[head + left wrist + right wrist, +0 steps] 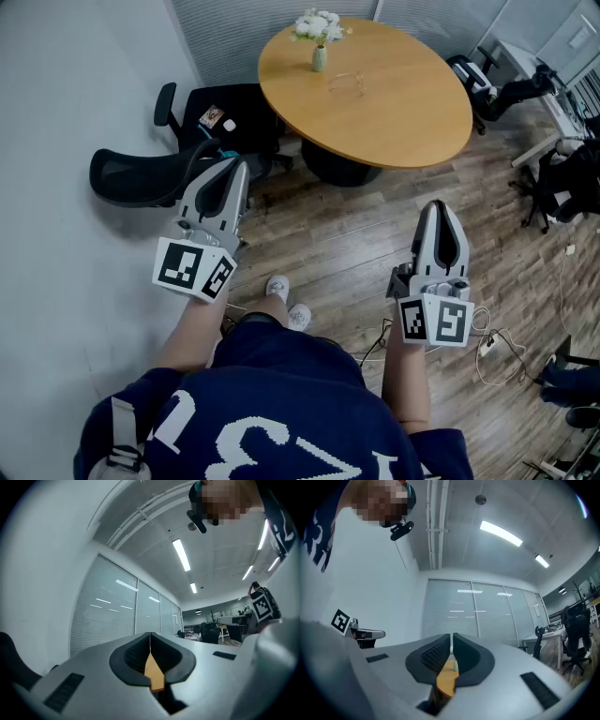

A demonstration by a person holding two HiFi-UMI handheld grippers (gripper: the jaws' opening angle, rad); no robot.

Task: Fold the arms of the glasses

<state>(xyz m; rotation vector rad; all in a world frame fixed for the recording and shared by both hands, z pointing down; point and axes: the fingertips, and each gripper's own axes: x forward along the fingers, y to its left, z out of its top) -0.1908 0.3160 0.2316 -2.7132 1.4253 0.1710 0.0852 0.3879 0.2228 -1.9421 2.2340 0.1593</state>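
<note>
A pair of clear-framed glasses lies with its arms out on the round wooden table, near a small vase of white flowers. Both grippers are held well short of the table, above the wooden floor. My left gripper points toward the table's near left edge, its jaws pressed together with nothing in them. My right gripper hangs lower and to the right, jaws also closed on nothing. Both gripper views look up at the ceiling and blinds, and only a sliver of tabletop shows between the jaws.
A black office chair lies tipped by the left wall, and a black seat with small items sits under the table's left edge. More chairs stand at the right. Cables trail on the floor by my right side.
</note>
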